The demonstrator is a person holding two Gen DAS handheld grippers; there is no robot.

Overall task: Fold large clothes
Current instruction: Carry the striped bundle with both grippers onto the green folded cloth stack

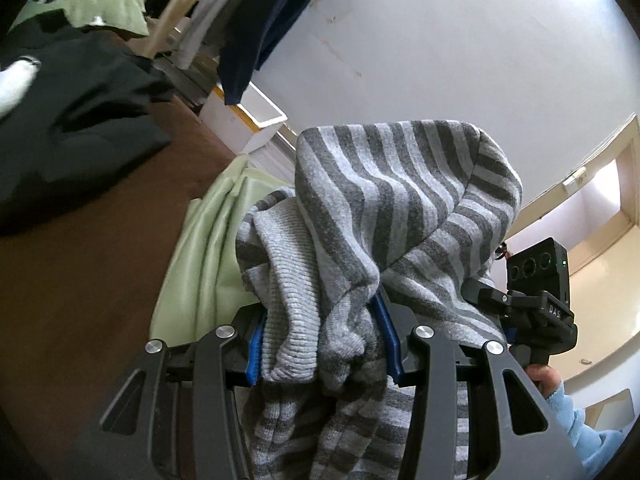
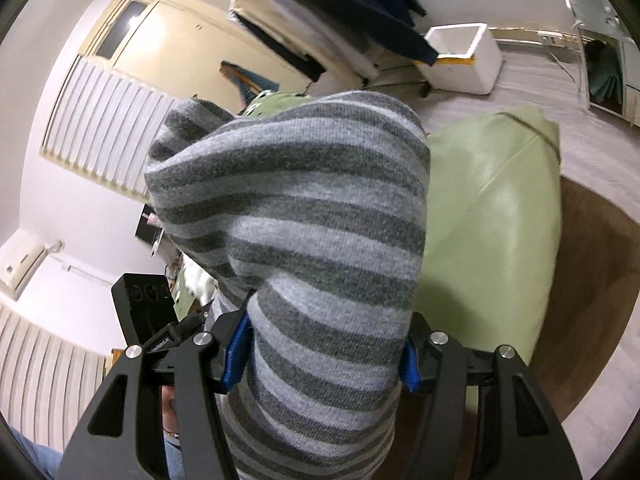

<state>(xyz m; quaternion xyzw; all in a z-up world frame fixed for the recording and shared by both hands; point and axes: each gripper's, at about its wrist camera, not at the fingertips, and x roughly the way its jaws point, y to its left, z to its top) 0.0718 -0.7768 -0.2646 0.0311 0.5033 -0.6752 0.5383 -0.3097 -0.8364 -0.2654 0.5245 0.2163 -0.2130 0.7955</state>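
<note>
The left gripper (image 1: 320, 340) clamps a bunched fold of the striped sweater (image 1: 384, 208) – cloth heaps toward twelve o'clock. The right gripper (image 2: 320, 354) pinches the same sweater, a green cushion (image 2: 492, 216) at three o'clock beyond it.

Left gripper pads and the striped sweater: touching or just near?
Touching. The left wrist view shows the striped sweater bunched between the left gripper, with both blue pads pressed into the knit and no gap on either side.
</note>
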